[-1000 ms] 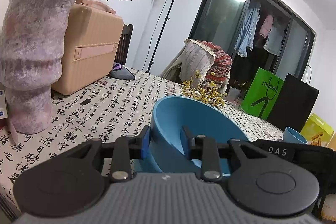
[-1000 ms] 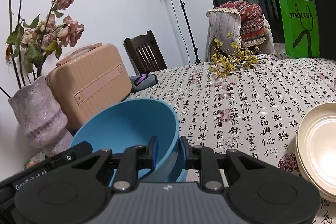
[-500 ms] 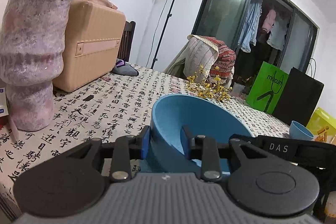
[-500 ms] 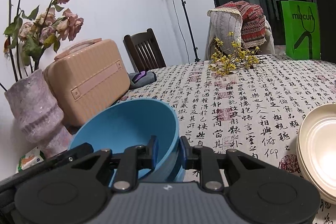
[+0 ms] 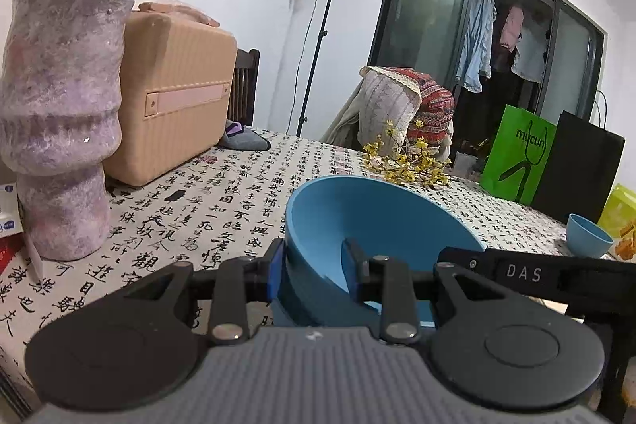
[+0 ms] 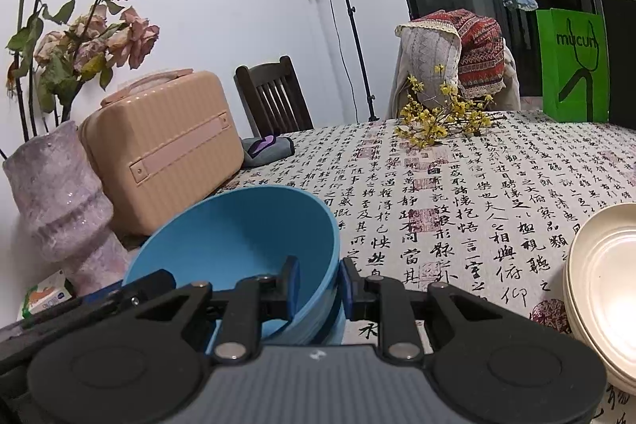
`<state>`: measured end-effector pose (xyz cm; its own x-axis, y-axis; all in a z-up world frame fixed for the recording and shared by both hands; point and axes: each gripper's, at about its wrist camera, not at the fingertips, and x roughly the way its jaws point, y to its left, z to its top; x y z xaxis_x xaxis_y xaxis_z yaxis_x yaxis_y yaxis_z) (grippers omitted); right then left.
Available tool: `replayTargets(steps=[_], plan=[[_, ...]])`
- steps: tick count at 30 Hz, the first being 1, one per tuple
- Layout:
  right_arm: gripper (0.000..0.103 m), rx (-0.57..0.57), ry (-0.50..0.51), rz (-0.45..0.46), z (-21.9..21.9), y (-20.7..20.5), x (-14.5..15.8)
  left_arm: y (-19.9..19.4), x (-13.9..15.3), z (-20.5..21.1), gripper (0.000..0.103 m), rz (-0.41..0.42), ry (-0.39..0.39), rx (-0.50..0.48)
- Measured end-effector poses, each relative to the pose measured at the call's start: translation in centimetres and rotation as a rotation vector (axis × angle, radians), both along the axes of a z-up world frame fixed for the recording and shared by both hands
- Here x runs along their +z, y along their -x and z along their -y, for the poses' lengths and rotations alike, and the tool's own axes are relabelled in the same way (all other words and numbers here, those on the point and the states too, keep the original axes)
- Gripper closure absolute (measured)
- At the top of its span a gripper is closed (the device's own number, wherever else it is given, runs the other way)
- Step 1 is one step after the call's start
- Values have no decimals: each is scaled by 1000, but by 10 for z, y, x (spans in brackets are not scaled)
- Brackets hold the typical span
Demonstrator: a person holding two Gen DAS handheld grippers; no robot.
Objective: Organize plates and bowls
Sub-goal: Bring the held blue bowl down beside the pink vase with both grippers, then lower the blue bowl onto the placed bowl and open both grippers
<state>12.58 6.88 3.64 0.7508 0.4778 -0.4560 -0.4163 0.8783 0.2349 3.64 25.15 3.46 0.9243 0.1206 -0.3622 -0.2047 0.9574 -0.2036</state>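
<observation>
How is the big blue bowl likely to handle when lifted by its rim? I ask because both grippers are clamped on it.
The big blue bowl looks stiff: its thin wall keeps its round shape under the left gripper and right gripper. Its matte finish probably grips well. Pinched at the rim only, it may tilt if one side lets go.

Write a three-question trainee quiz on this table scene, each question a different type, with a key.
1. True or false: both the left gripper and the right gripper are closed on the rim of the large blue plastic bowl.
2. Multiple choice: the stack of cream plates lies A) on the bowl's right, B) inside the beige hard-shell case.
3. Fill in: the small blue bowl stands near the ____ paper bag.

Key: 1 true; 2 A; 3 black.
</observation>
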Motion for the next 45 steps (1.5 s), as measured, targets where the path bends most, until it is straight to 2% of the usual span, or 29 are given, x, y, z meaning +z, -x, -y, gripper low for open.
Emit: replayTargets(steps=[13,17,23,27,29,31,35,37,39,45], plan=[[82,6,35,32,-6,0,-10,-7,-11,10,73,-15,-85,42],[82,9,48,47,-8,1,-12,-9,-14,11,71,-20,-88,48],[80,12,44,55,-6,0,-13,-9,-16,10,64,-15,-71,54],[79,16,24,73,-2,2,-12,-5,-14,9,53,8,-63,62],[72,20,7,82,1,4,-10,-2,-12,8,45,23,-57,70],[59,18,-6,100,6,7,-7,1,-10,6,34,40,-49,79],[38,2,-21,141,18,13,-3,13,-5,7,19,78,-56,99],[14,-15,-11,160,24,16,-2,19,-4,6,5,100,-59,111],[1,-24,-9,177,31,19,-3,24,-3,7,0,125,-67,119],[0,-57,26,195,51,26,-6,32,2,13,0,147,-62,112]])
